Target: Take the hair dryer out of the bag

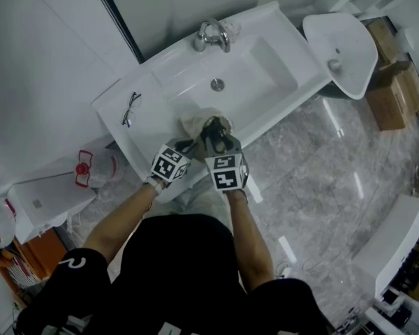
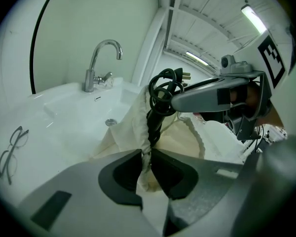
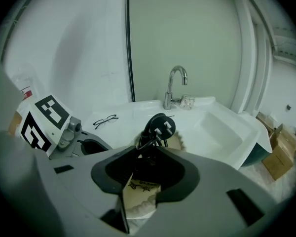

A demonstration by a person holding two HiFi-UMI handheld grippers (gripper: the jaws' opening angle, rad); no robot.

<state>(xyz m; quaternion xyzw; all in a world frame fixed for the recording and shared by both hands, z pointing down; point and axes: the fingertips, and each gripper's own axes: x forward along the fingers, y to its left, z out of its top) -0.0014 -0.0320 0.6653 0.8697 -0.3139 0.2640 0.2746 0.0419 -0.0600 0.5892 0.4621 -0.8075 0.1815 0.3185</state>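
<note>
A cream cloth bag [image 1: 195, 121] lies on the white vanity top [image 1: 143, 128] in front of the sink. My left gripper [image 2: 146, 157] is shut on a fold of the bag's fabric [image 2: 130, 127]; in the head view the left gripper [image 1: 188, 145] sits at the bag's near-left edge. The black hair dryer [image 2: 155, 117], its cord coiled with the plug [image 3: 162, 126] on top, sticks up out of the bag's mouth. My right gripper [image 3: 147, 154] is shut on the hair dryer [image 3: 148, 164], and in the head view the right gripper [image 1: 214, 129] is over the bag. The dryer's lower part is hidden inside the bag.
A chrome faucet [image 1: 211, 35] and the basin [image 1: 230, 82] lie beyond the bag. Eyeglasses [image 1: 130, 108] rest on the vanity's left end. A loose white basin [image 1: 342, 44] and cardboard boxes [image 1: 398, 93] stand on the marble floor at right.
</note>
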